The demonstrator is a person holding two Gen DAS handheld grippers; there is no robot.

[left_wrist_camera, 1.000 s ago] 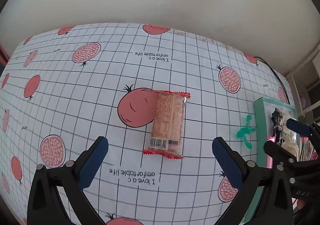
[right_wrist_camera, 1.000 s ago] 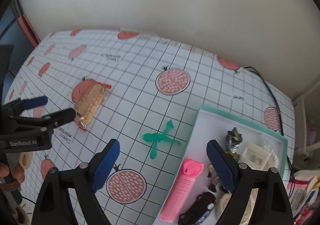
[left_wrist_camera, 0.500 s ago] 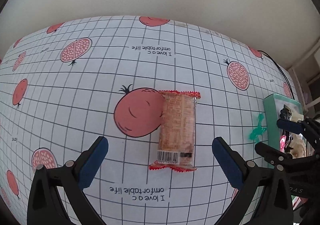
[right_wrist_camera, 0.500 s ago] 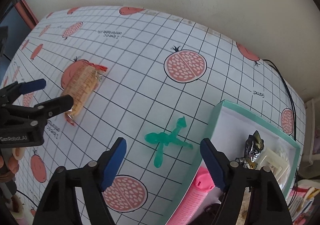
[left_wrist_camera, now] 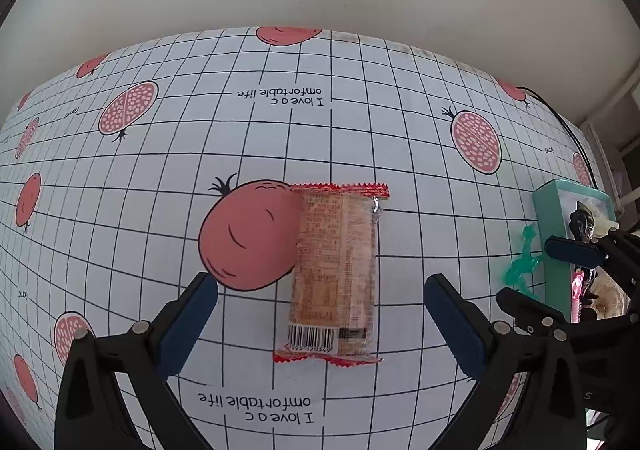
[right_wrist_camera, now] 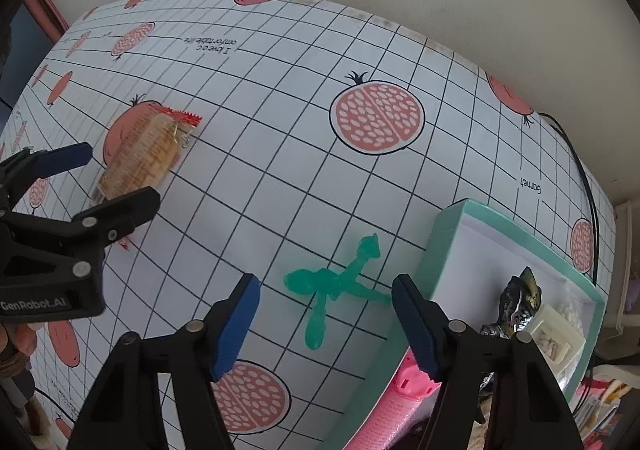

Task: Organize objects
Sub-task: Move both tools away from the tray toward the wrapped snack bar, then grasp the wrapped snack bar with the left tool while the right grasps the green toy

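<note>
An orange snack packet with red crimped ends lies flat on the tablecloth, barcode end toward me. My left gripper is open and straddles its near end, fingers apart from it. In the right wrist view that packet lies at the left, with the left gripper over it. A green translucent figure lies on the cloth just left of a mint box. My right gripper is open, low over the figure, nothing between its fingers. From the left wrist view the figure and right gripper appear at the right edge.
The mint box holds a pink comb-like item, a dark foil-wrapped item and a cream packet. A black cable runs along the table's far right edge. A wall stands behind the table.
Both grippers have moved forward and lower: the left one closer over the snack packet, the right one closer over the green figure. Both stay open.
</note>
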